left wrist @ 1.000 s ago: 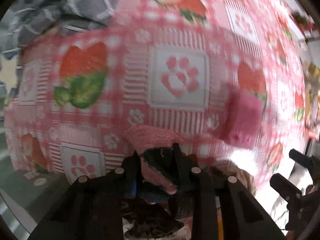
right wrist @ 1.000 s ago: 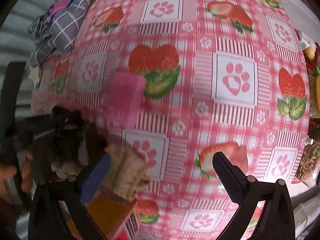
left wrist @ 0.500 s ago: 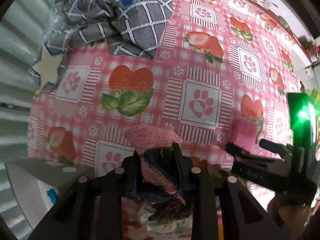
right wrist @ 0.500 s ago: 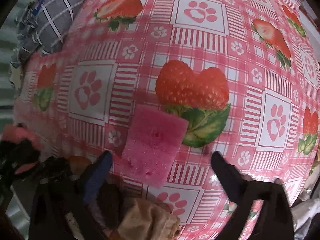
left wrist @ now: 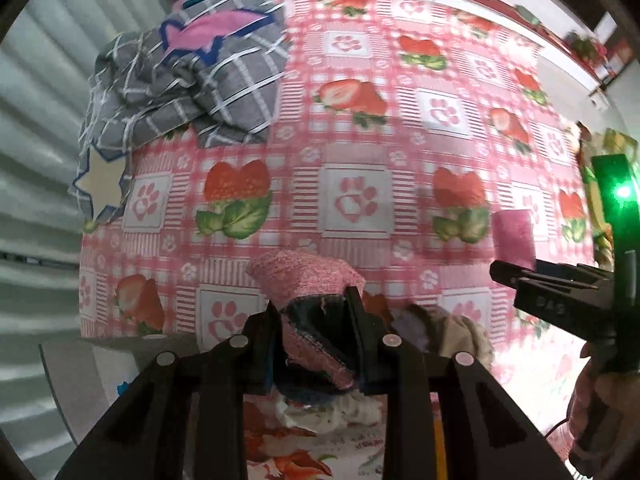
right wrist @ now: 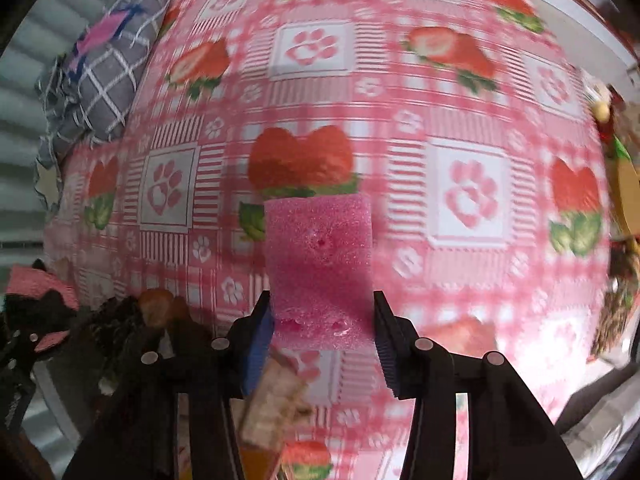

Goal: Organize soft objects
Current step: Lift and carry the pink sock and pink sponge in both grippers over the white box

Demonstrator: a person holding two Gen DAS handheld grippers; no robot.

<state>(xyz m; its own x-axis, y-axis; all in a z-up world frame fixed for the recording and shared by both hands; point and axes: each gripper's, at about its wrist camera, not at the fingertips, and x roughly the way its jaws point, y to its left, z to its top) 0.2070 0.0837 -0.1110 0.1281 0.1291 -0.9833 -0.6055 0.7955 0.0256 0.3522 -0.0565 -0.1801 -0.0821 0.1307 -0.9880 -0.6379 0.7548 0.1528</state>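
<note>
The right tool points down over a square block of bright pink foam sponge that lies flat on the surface, which is covered by a pink checked cloth with strawberries and paw prints. Its 2 jaws have just been closing and now stand against the near corners of the sponge, 1 on each side; whether the pads already press into the foam I cannot tell, since the block shows no squeeze. In the left wrist view the same sponge sits at the right, just beyond the right tool.

The left tool is pressed together on a rolled pink knitted fabric piece with a dark lining, held clear above the cloth. A crumpled grey checked cloth with a pink star patch lies at the far left corner, and a heap of mixed soft items sits near the left tool.

The main risk, as I judge it, is the grip on the sponge: the jaws catch only its near edge, so the foam may pivot, sag or slip out when lifted. Squeezing too hard could buckle the block instead. The checked cloth could also bunch under the tips. The 2 tools work close together and could knock.
</note>
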